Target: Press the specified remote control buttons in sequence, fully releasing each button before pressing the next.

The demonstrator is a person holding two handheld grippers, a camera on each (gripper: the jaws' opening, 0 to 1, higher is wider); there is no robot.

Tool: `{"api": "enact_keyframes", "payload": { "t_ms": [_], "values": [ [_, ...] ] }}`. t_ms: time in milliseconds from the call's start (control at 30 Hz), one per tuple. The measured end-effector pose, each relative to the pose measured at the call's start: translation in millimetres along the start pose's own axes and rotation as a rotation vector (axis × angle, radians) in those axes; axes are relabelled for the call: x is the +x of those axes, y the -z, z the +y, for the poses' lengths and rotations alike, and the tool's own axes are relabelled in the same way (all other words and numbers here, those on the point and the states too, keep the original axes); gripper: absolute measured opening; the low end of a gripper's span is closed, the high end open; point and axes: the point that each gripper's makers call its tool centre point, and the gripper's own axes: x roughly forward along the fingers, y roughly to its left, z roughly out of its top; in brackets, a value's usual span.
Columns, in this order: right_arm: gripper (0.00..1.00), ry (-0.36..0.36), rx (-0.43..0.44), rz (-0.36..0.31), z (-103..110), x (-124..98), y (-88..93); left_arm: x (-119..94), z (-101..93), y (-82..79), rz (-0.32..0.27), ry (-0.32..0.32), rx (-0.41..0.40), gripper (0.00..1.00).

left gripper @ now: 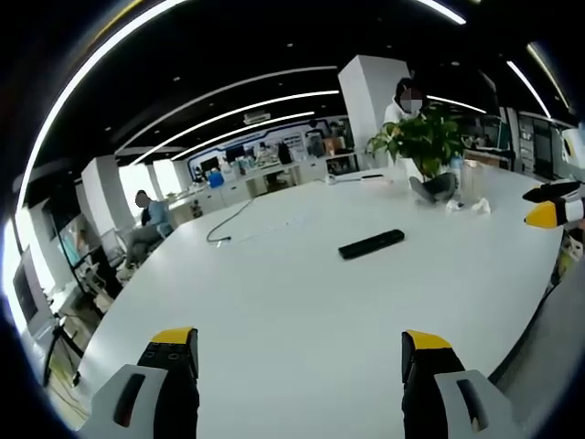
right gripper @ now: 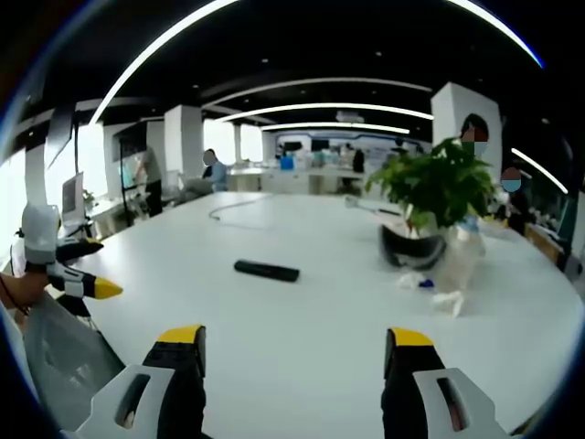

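Rising from the lower edge of the left gripper view, the left gripper (left gripper: 300,352) has its yellow-tipped jaws spread wide and empty above the white table (left gripper: 274,293). In the right gripper view, the right gripper (right gripper: 297,347) likewise stands wide open, holding nothing. Beyond both, well apart from the jaws, the black remote control (left gripper: 371,244) lies flat on the bare tabletop; no lettering or brand can be read on it. Farther back, a potted plant (right gripper: 430,197) in a dark pot stands beside a clear container (right gripper: 462,251), with crumpled white bits at its foot. A thin dark cable (left gripper: 228,224) curls across the far end of the table. Behind, people sit at desks under long ceiling light strips (right gripper: 320,110); no signage is legible.
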Motion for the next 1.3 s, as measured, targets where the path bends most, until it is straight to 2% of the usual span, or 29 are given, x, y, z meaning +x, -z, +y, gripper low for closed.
{"api": "enact_keyframes", "payload": {
  "t_ms": [1300],
  "values": [
    [0.76, -0.007, -0.001, 0.010, 1.0, 1.9, 1.8, 2.2, -0.4, 4.4, 0.032, -0.007, 0.041, 0.95]
  ]
}}
